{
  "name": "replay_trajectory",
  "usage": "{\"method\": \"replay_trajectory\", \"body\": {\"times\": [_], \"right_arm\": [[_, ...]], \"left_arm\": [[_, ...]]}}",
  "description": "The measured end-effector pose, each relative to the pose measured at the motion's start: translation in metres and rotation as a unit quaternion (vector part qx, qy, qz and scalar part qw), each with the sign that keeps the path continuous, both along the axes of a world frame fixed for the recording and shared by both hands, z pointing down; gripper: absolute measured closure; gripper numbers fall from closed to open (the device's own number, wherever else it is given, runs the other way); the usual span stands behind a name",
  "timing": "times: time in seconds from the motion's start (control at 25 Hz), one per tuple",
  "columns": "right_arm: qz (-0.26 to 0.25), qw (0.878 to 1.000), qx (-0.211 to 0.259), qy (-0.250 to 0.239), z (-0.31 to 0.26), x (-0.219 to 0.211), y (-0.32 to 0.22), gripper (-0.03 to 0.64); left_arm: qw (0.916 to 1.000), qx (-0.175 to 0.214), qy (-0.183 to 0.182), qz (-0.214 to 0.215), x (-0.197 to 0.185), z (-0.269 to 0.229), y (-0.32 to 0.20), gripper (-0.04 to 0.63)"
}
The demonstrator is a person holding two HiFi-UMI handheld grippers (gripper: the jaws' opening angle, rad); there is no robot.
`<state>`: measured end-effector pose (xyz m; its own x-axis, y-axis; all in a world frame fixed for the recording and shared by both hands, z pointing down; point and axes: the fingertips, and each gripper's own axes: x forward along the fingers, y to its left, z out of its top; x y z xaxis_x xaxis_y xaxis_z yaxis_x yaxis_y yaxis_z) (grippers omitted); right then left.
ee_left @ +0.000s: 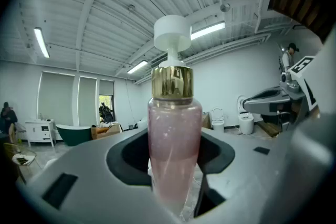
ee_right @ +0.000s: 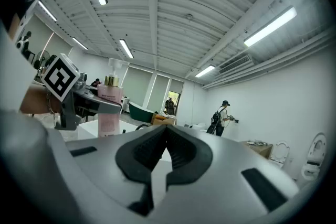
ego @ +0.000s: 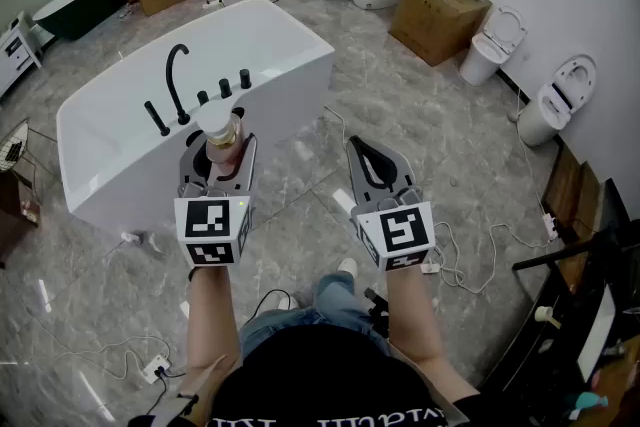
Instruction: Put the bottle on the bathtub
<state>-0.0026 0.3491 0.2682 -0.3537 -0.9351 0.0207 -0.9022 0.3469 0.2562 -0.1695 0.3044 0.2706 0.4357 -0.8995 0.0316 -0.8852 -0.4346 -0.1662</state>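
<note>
A pink pump bottle (ego: 221, 137) with a gold collar and white pump head stands upright between the jaws of my left gripper (ego: 218, 158), which is shut on it. In the left gripper view the bottle (ee_left: 174, 139) fills the middle, clamped at its lower body. It hangs just in front of the near rim of the white bathtub (ego: 120, 160), below the black faucet (ego: 176, 80). My right gripper (ego: 378, 167) is shut and empty, over the floor to the right. The right gripper view shows the bottle (ee_right: 109, 110) at left.
Black knobs (ego: 224, 87) line the tub's rim. Cables (ego: 470, 255) trail over the grey marble floor. Cardboard boxes (ego: 438, 15) and toilets (ego: 556, 100) stand along the right wall. A dark green tub (ego: 75, 5) sits far left. A person (ee_right: 219, 117) stands by the far wall.
</note>
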Motion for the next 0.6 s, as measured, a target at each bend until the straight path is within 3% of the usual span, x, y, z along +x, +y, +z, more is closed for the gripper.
{"method": "replay_trajectory", "body": {"times": [0.32,0.6], "right_arm": [[0.001,1.0,-0.011,0.01,0.013,-0.004,-0.007,0.603],[0.006,0.999,0.016,-0.036,0.0,0.017,-0.052,0.603]], "left_arm": [[0.9999,-0.001,0.009,0.005,-0.004,0.007,-0.013,0.377],[0.9999,0.002,0.014,0.003,0.005,0.006,-0.053,0.377]]}}
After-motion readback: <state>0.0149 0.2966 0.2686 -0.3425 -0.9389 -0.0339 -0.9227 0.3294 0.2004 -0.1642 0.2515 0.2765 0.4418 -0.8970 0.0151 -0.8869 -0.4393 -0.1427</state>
